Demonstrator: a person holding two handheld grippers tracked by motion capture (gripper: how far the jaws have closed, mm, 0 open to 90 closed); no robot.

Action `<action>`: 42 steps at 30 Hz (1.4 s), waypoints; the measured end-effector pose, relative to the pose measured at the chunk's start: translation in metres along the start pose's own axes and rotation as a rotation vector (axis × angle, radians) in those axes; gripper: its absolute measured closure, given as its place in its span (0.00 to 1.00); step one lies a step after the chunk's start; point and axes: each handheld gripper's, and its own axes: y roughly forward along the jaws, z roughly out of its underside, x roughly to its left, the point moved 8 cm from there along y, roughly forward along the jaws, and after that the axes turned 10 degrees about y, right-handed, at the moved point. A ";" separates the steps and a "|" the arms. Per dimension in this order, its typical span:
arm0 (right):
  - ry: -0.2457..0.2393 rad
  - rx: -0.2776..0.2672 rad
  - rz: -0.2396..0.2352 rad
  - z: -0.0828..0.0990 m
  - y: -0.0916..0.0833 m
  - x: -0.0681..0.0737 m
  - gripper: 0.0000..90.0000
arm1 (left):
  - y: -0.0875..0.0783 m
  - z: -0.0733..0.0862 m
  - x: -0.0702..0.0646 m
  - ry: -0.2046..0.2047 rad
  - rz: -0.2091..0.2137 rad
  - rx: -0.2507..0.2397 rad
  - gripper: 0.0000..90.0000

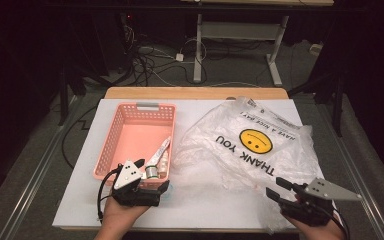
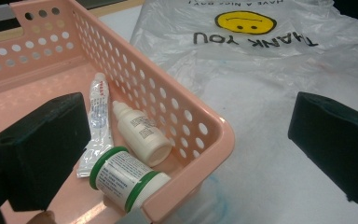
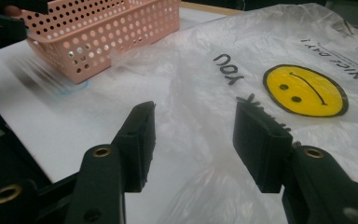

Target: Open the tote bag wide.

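Currently right gripper [image 3: 193,140] jaws part-spread, empty, poised above the plastic bag [image 1: 250,145] lying flat right of the pink basket [image 1: 111,140]. Left gripper [image 2: 186,154] spread wide astride basket's near corner, gripping nothing.

Each black claw, left claw [image 1: 141,165] and right claw [image 1: 277,189], carries a grey triangular plate with screw holes, brass-coloured rivets, blocky jaws and a trailing black cable.
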 end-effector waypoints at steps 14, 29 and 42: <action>-0.038 0.057 -0.019 -0.034 0.079 -0.026 0.41 | 0.000 0.002 0.005 -0.040 0.004 -0.004 0.00; -0.104 0.163 -0.067 -0.017 0.115 -0.014 0.42 | -0.006 0.003 0.006 -0.037 -0.025 -0.014 0.00; -0.156 0.286 -0.075 0.009 0.130 -0.008 0.47 | -0.004 0.004 0.005 -0.033 -0.011 -0.008 0.00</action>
